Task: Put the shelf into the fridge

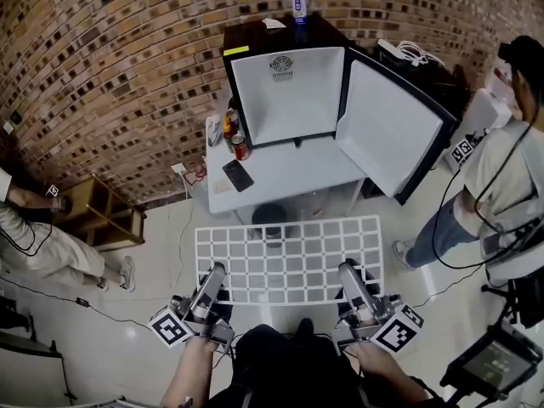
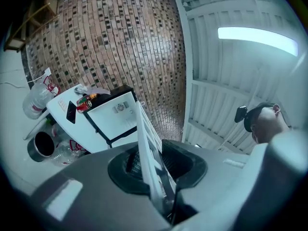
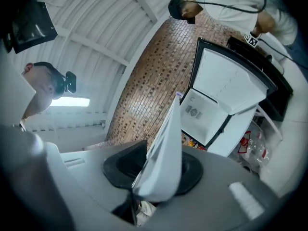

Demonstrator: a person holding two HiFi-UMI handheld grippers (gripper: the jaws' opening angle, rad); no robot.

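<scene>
Head view showed the white wire shelf (image 1: 289,257) held out flat in the air before the person. The left gripper (image 1: 216,270) clamped its near edge towards the left and the right gripper (image 1: 348,269) towards the right. Each gripper view showed its jaws pressed together on the shelf's edge. Beyond, well apart from the shelf, the fridge (image 1: 287,92) stood on a white table (image 1: 289,175), its door (image 1: 387,130) swung open.

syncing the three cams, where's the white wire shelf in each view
Head view: shelf flat across lower centre.
Left gripper view: shelf edge-on, rising from bottom centre.
Right gripper view: shelf edge-on, centre, leaning right.
Shared landmark: the open fridge, beyond the shelf in all three.
</scene>
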